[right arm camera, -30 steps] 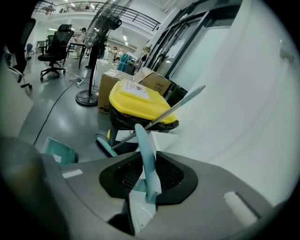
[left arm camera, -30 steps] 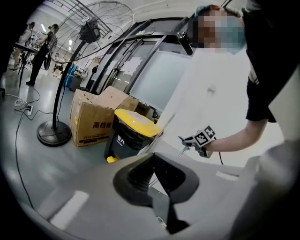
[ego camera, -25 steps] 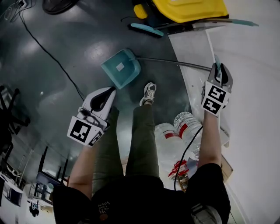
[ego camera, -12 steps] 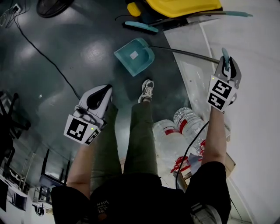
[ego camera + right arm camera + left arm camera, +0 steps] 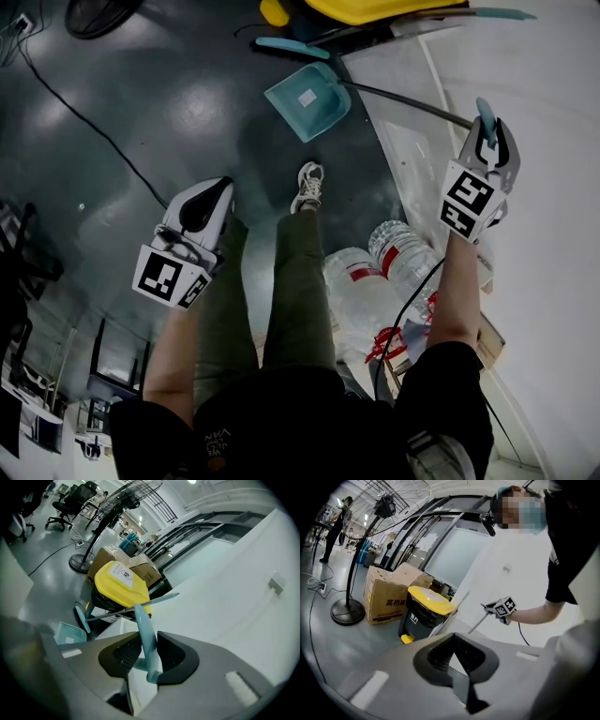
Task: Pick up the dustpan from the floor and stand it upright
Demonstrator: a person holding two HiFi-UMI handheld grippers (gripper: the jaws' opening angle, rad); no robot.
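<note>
The teal dustpan [image 5: 309, 98] hangs tilted by its thin dark rod [image 5: 403, 101] over the dark floor, beyond the person's shoe [image 5: 307, 186]. The rod ends in a teal handle grip [image 5: 485, 114], which sits between the jaws of my right gripper [image 5: 489, 141]. In the right gripper view the grip [image 5: 146, 639] runs up through the jaws of the right gripper [image 5: 149, 656], which are opening but still touch it, and the pan [image 5: 68, 634] shows lower left. My left gripper [image 5: 220, 187] is shut and empty over the left leg. The left gripper view shows its closed jaws [image 5: 457, 656].
A yellow-lidded bin [image 5: 375, 7] and a teal brush [image 5: 291, 47] lie past the dustpan. A white wall [image 5: 544, 187] stands close on the right. Water bottles [image 5: 375, 281] lie by the right leg. A cable [image 5: 94, 122] crosses the floor; a fan base [image 5: 94, 14] and cardboard box [image 5: 389, 597] stand beyond.
My right gripper has risen with the handle, and the dustpan has swung up and to the right in the head view. The left gripper has stayed put.
</note>
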